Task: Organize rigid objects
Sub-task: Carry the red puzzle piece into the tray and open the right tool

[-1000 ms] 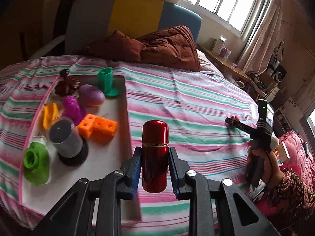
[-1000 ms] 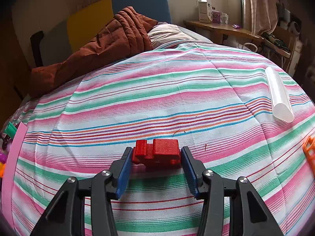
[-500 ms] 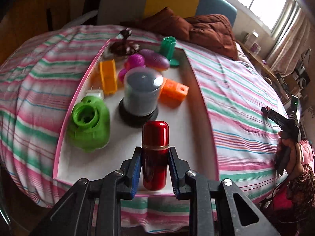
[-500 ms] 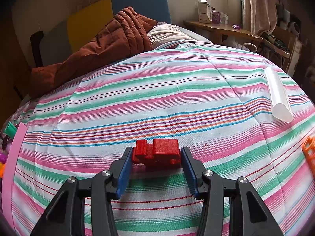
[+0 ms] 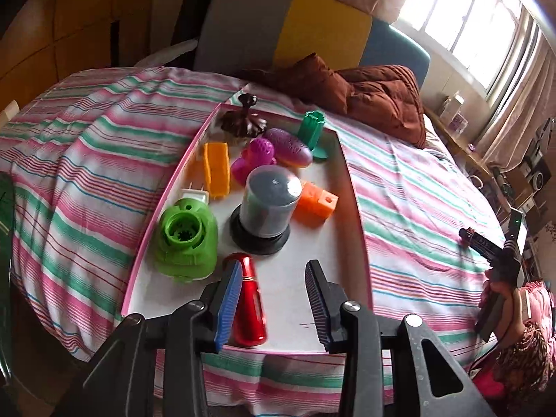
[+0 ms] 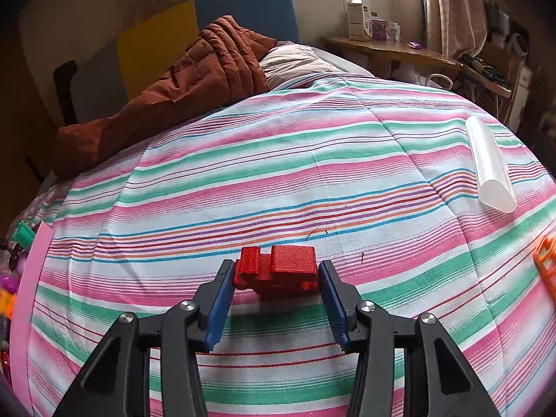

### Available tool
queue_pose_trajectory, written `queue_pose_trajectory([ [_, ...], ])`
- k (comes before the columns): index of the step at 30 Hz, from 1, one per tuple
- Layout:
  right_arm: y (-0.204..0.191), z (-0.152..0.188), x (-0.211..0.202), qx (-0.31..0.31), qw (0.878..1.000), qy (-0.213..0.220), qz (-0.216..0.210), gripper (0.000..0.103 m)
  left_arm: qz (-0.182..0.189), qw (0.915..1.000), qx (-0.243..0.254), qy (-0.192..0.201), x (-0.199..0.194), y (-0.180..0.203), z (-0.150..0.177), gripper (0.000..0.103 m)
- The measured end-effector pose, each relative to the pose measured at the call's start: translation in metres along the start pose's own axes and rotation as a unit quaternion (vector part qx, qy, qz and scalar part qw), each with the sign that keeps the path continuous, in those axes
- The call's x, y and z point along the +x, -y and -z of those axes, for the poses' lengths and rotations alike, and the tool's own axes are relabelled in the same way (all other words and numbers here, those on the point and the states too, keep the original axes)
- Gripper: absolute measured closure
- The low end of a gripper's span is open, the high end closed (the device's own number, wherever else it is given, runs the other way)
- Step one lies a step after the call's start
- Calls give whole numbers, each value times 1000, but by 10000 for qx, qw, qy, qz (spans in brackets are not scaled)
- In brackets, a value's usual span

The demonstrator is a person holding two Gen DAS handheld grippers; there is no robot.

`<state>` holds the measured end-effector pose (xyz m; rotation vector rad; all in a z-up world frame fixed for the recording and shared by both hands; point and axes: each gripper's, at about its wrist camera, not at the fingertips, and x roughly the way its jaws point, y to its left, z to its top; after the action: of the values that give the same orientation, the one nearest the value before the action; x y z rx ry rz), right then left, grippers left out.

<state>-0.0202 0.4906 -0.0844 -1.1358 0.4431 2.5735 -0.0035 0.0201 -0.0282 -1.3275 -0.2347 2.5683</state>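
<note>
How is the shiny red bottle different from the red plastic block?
The red bottle is glossy, round and tall; the red block is matte, boxy and squat. The bottle stands in the white tray, released, with the left hand-held gripper open around it; the block sits on the striped bedspread, clamped by the right hand-held gripper. Both are red and rigid.

Left claw (image 5: 272, 304) spread wide over the pink-rimmed white tray (image 5: 358, 208). Glossy red metal cylinder (image 5: 248, 304) lies against its left finger; bare tray floor to the right. Ahead, green plastic housing (image 5: 186, 243) and black-based clear disc spindle (image 5: 266, 208) block. Striped bedsheet (image 6: 278, 173) beyond the red plastic block (image 6: 278, 271) is open; translucent white tube (image 6: 490, 165) lies far right.
</note>
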Motion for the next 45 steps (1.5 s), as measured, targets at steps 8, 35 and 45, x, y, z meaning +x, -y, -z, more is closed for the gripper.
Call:
queue_pose_trajectory([
  [8, -57, 7, -27, -536, 9951, 77, -832, 54, 52, 9997, 194, 110, -3, 11, -1, 65],
  [35, -291, 114, -117, -3184, 9019, -747, -2822, 54, -119, 9989, -57, 457, -16, -26, -2, 65],
  [45, -334, 136, -108, -4069, 8833, -954, -2125, 54, -236, 9972, -539, 460, -21, -62, -3, 65],
])
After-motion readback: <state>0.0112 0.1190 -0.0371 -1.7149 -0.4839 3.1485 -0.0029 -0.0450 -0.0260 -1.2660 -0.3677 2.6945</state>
